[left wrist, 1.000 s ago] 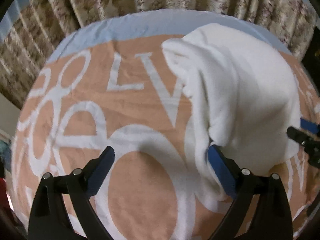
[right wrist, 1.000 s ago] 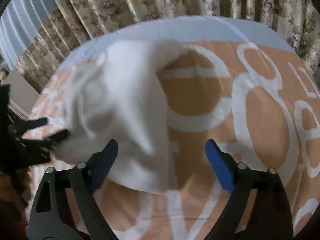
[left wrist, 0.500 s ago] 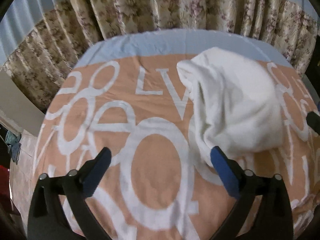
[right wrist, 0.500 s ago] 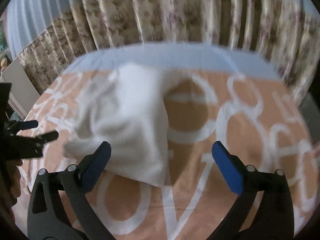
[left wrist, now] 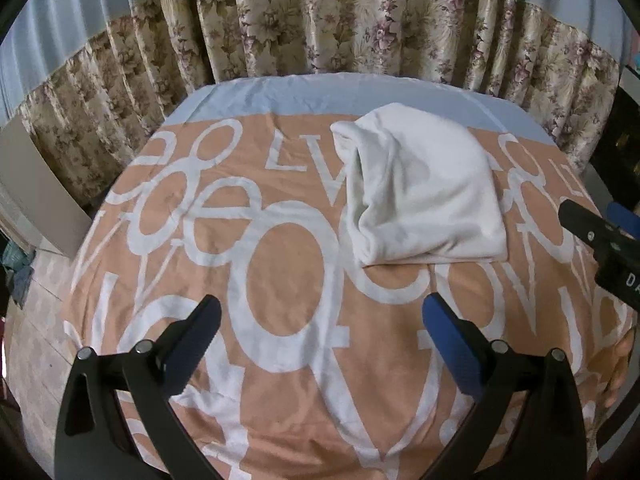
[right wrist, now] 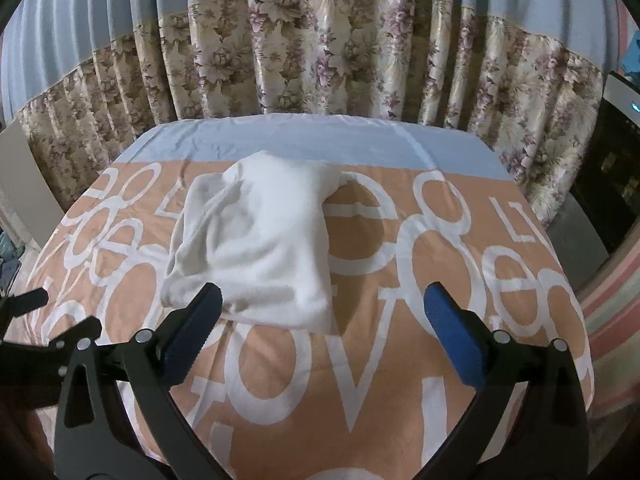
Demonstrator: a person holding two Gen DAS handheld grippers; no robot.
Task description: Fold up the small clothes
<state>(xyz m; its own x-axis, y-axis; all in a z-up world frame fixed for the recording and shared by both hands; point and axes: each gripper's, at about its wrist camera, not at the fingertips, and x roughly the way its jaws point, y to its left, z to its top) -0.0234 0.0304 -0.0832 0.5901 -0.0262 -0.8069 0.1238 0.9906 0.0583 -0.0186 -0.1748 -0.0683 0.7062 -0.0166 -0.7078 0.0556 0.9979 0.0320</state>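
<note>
Both your grippers are spread wide and empty: the left gripper (left wrist: 320, 332) and the right gripper (right wrist: 322, 318). The white cloth (right wrist: 256, 240) lies folded on the bed (right wrist: 360, 400) just beyond the right gripper, nearer it, long axis running away from you.

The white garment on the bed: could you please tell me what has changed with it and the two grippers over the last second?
Both grippers have let go and pulled back and up. The left gripper and right gripper now hang open, clear of the white garment, which a second ago bunched against their fingers. It now lies folded on the orange bedspread. Bedspread and curtain are unchanged.
</note>
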